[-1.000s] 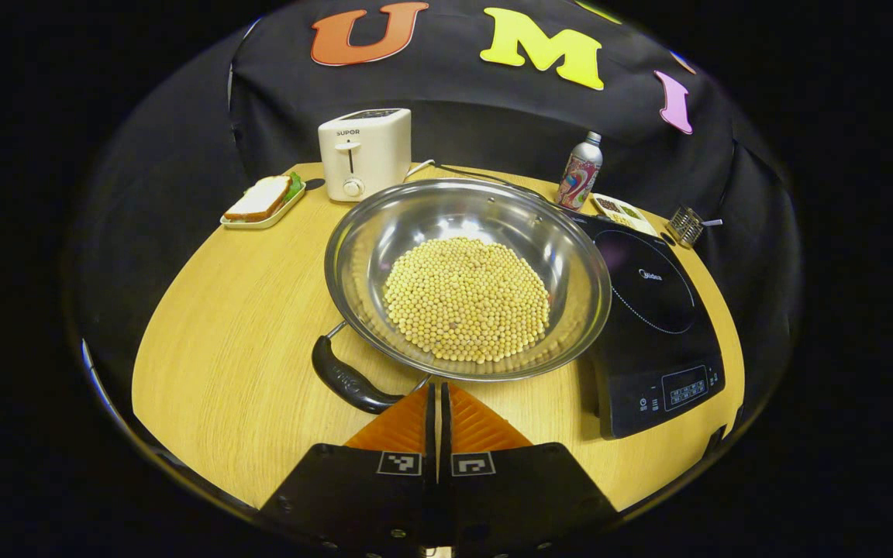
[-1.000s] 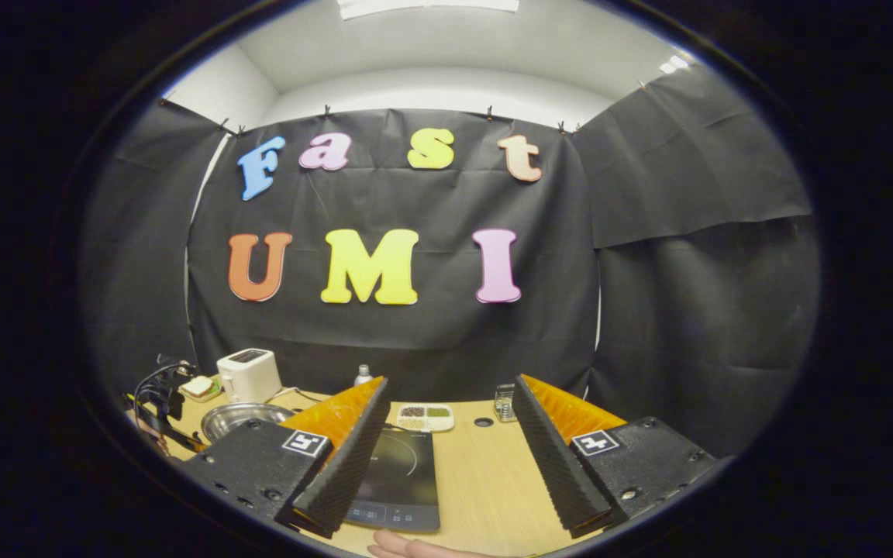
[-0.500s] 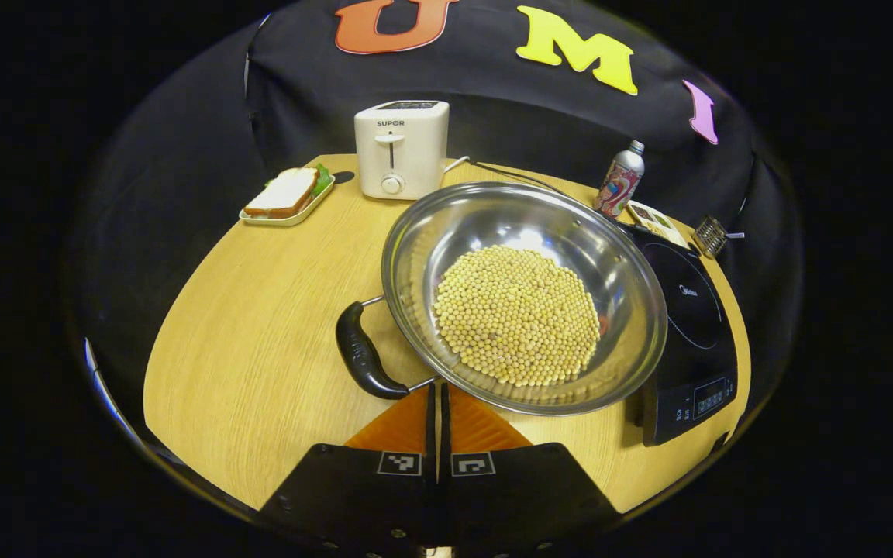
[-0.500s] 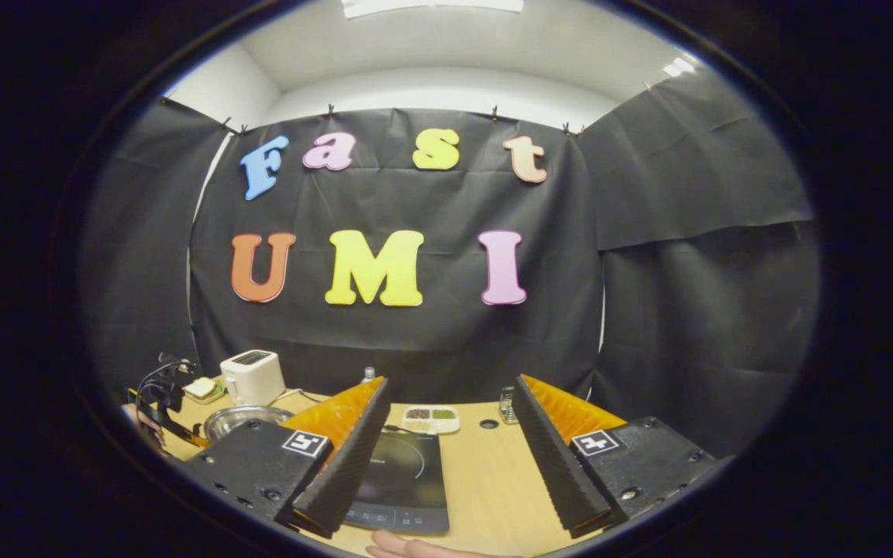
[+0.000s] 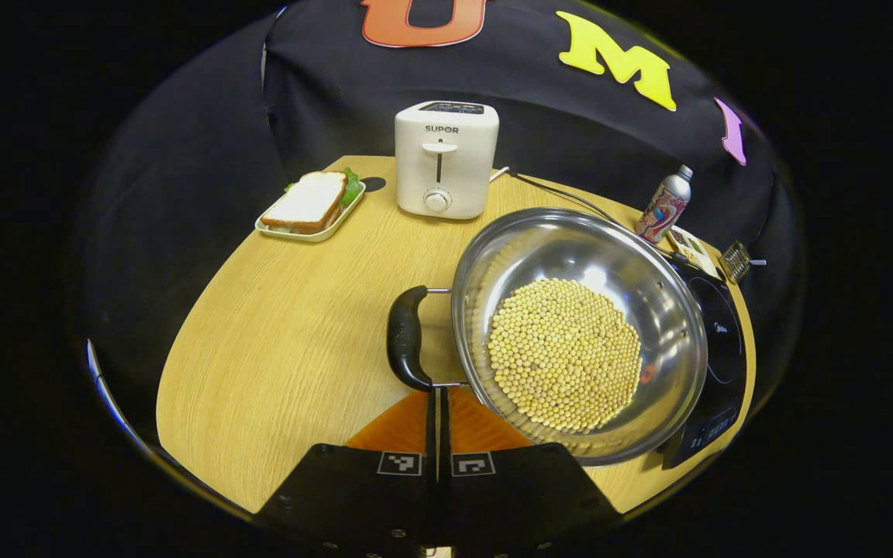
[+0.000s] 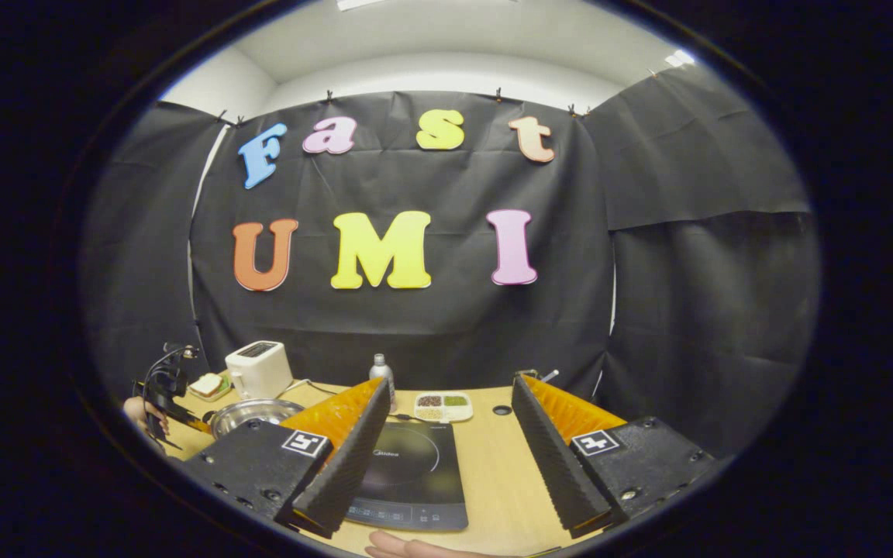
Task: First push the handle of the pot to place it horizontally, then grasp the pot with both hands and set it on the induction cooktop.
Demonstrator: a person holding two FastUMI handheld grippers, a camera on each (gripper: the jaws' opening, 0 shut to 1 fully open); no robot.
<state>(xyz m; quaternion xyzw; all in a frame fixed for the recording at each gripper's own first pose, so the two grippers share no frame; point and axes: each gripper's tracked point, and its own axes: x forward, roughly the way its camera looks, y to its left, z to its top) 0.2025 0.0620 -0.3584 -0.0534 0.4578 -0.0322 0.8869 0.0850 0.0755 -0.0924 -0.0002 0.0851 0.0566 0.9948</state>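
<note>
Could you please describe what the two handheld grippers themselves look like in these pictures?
Each gripper has a matte black body with visible screws and a small square black-and-white marker at the base of each finger. The right gripper's fingers are long wedges with ribbed, sawtooth inner faces. The left gripper shows ridged fingers.

Left tongs (image 5: 439, 403) closed, right tongs (image 6: 446, 442) agape
</note>
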